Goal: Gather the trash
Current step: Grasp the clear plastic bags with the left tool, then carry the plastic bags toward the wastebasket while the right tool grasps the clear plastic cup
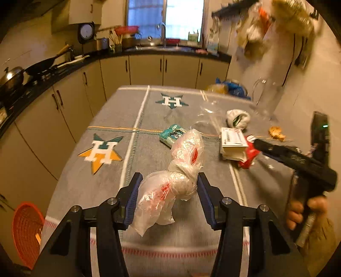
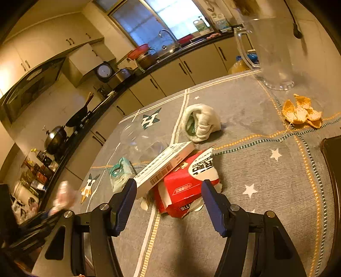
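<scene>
Gripping a knotted, crinkled clear plastic bag point(image 1: 170, 181) in the left claw point(image 1: 168, 187).
Right claw point(image 2: 168, 196) apart over the red carton point(image 2: 187, 187); bag's lower end hidden.

Left wrist view: close above near end of table point(image 1: 70, 119), angled down along it toward window point(image 1: 166, 19) and sink counter at top centre.

Right wrist view: low over table right side, rolled, facing same counter, now upper left to top.

Shared: white box point(image 1: 233, 140) point(image 2: 164, 164), rolled sock point(image 1: 237, 118) point(image 2: 201, 122), orange peel point(image 1: 277, 133) point(image 2: 301, 113).
</scene>
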### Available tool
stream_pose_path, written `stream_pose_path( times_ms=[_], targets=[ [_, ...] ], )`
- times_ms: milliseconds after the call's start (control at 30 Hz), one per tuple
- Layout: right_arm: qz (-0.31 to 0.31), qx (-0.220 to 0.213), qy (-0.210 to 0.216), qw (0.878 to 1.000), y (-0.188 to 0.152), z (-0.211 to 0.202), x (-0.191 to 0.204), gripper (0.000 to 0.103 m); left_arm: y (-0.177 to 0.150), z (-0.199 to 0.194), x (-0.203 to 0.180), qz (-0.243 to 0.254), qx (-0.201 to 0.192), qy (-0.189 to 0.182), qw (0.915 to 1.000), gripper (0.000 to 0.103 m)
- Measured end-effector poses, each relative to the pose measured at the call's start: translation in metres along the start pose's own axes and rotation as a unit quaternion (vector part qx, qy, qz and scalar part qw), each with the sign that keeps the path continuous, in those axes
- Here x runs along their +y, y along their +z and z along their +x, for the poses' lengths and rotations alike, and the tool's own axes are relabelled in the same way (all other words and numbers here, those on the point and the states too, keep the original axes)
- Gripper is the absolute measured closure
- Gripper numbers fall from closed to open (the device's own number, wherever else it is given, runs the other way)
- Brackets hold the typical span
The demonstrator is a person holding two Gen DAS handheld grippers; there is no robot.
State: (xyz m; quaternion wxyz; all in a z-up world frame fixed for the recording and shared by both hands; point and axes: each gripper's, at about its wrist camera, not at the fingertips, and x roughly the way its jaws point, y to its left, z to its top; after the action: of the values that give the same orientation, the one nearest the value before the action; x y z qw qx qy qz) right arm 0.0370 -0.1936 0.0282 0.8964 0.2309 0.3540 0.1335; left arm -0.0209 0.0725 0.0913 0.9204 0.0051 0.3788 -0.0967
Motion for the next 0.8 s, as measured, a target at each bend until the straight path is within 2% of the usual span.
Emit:
stream_pose_path(
  times_ms=[133,267,333,467,667,733,767,800],
  targets=[
    [-0.031,-0.004,-0.012,0.999,-0.001,-0.006,0.018,0.034,-0.016,-0.037,0.017,-0.012,-0.036,0.020,0.9991,0.052],
    [-0.044,-0.002,-0.010,0.999,0.019,-0.001,0.044,0.020,-0.036,-0.058,0.047,-0.038,-0.045,0.032,0.9978,0.052],
    [-0.071,0.022,-0.022,0.997,0.032,0.016,0.062,0.015,-0.043,-0.061,0.062,-0.053,-0.041,0.045,0.9968,0.052],
    [-0.138,0.040,-0.077,0.987,0.052,0.054,0.095,0.015,-0.062,-0.068,0.106,-0.099,-0.031,0.071,0.9921,0.052],
    [-0.152,0.051,-0.151,0.976,0.073,0.108,0.095,0.016,-0.086,-0.082,0.165,-0.148,-0.021,0.119,0.9815,0.052],
    [-0.147,0.051,-0.168,0.974,0.077,0.119,0.090,0.024,-0.092,-0.086,0.179,-0.158,-0.020,0.133,0.9782,0.052],
    [-0.140,0.056,-0.171,0.974,0.078,0.124,0.087,0.038,-0.095,-0.087,0.184,-0.163,-0.020,0.135,0.9771,0.052],
    [-0.133,0.064,-0.171,0.974,0.078,0.128,0.084,0.066,-0.097,-0.088,0.190,-0.169,-0.021,0.135,0.9760,0.052]
  ],
)
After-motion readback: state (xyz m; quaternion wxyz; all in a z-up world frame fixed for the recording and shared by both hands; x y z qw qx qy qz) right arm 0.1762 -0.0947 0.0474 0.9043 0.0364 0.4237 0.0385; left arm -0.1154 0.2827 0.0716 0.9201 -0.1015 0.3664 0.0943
